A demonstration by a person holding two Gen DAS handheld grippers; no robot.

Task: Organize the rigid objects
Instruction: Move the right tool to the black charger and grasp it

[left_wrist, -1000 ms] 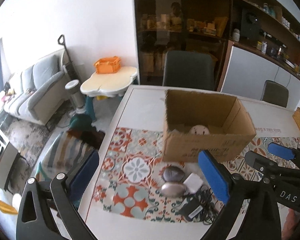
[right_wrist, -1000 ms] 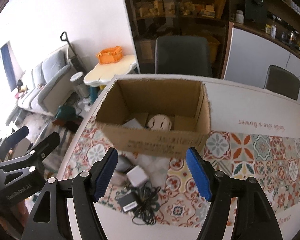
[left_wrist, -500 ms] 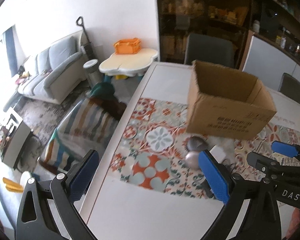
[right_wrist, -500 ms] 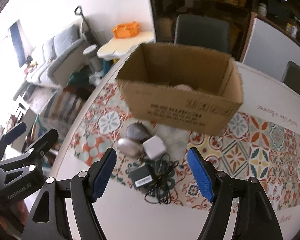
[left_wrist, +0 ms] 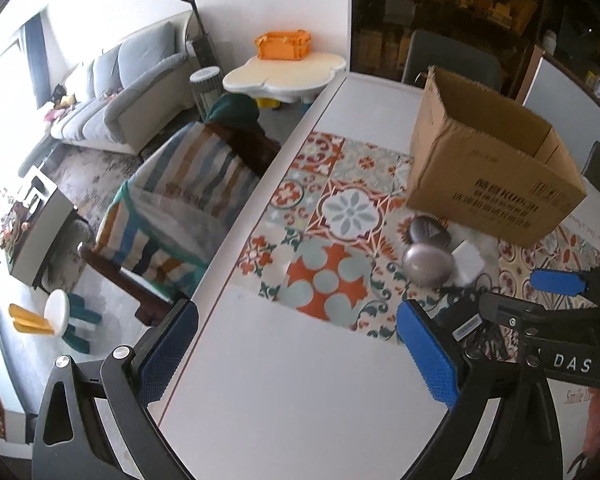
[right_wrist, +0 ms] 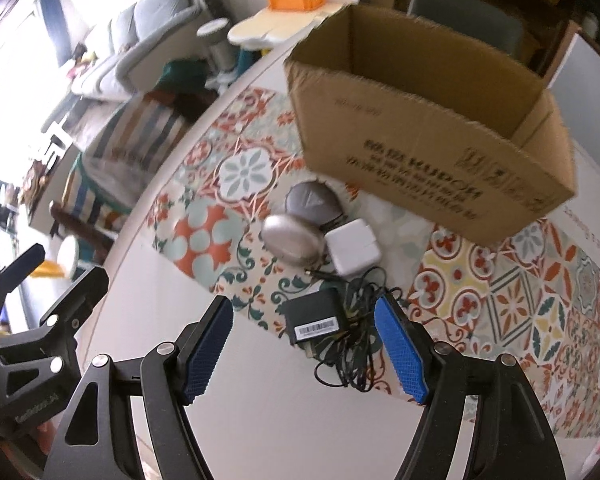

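Reading "DAS" in white on the right hand-held gripper [left_wrist: 548, 300] as seen from the left wrist, and blurred white lettering on the left hand-held gripper's body from the right wrist. Printed dark characters, not legible, along the side of the brown cardboard box [right_wrist: 432, 140], open at the top, standing on the desk [left_wrist: 300, 392]. Partial red script "Smile" at the desk's near right edge in the left view.

Lying just in front of the box, a tight cluster: dark grey oval case [right_wrist: 312, 202] with a small triangle mark, touching a silvery oval case [right_wrist: 292, 240]; white square charger [right_wrist: 353, 246] beside both; black power adapter [right_wrist: 314, 318] with a white barcode label, its tangled black cable [right_wrist: 356, 344] alongside.

Spread wide, both: right hand-held gripper [right_wrist: 306, 350] hovering above the adapter with nothing pinched; left hand-held gripper [left_wrist: 296, 354] over bare white desk, empty.

Covering the white desk, a patterned tile-print mat [left_wrist: 332, 248] in orange, teal and grey. Beyond, a striped chair cover [left_wrist: 180, 208], grey sofa [left_wrist: 116, 84], cream side table [left_wrist: 284, 76] carrying an orange basket [left_wrist: 284, 45], dark shelving behind.
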